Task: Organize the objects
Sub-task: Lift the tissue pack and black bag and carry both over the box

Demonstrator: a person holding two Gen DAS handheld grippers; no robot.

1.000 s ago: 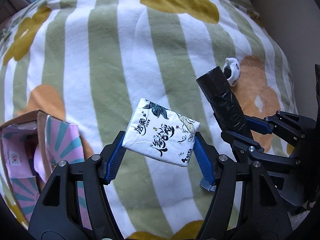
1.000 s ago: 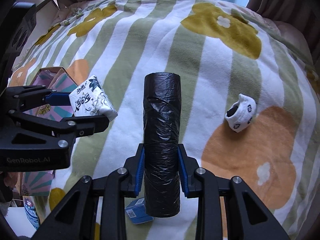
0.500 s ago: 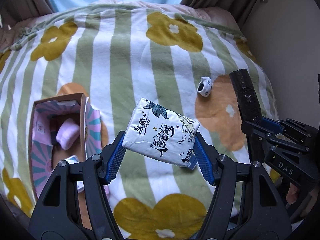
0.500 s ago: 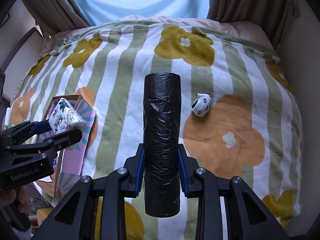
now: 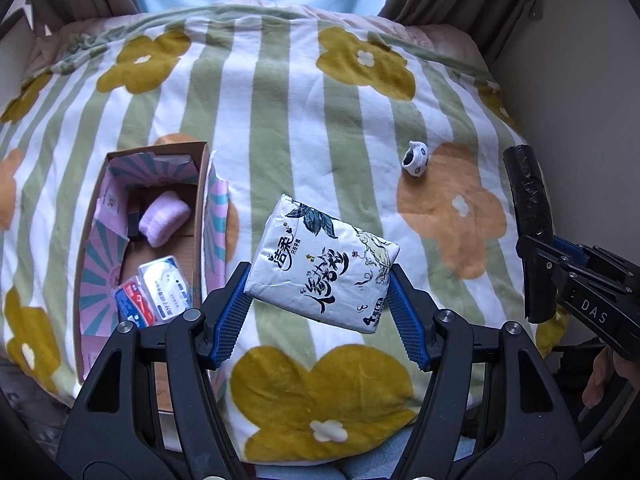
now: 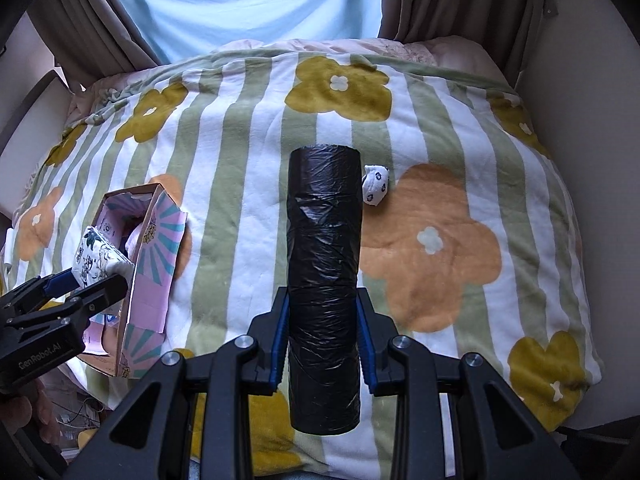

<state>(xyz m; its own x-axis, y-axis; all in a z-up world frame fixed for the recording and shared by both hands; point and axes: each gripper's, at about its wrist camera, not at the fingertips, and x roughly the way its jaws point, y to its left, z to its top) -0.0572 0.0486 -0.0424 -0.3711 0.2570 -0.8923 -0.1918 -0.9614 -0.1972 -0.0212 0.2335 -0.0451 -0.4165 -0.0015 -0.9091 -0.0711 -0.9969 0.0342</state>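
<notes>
Below both our sets of fingers spreads the striped, flowered blanket (image 5: 280, 128), covering the bed. Beyond and to the left of our left fingers sits the open cardboard box (image 5: 200, 216) with pink and teal flaps; inside it we see a rolled lilac cloth (image 5: 164, 218) at the far end and flat blister packs (image 5: 154, 294) nearer to us. Our right gripper (image 6: 322, 330) pinches the roll of black bin bags (image 6: 324, 280) at its lower half, the roll standing out ahead of the blue pads, lifted off the blanket. Our left gripper (image 5: 320, 296) clamps the white tissue pack (image 5: 324, 268) by its two short sides, tilted, also in the air. Just past the tip of the roll, to its right, lies a small white sock (image 6: 375, 190) on the blanket.
</notes>
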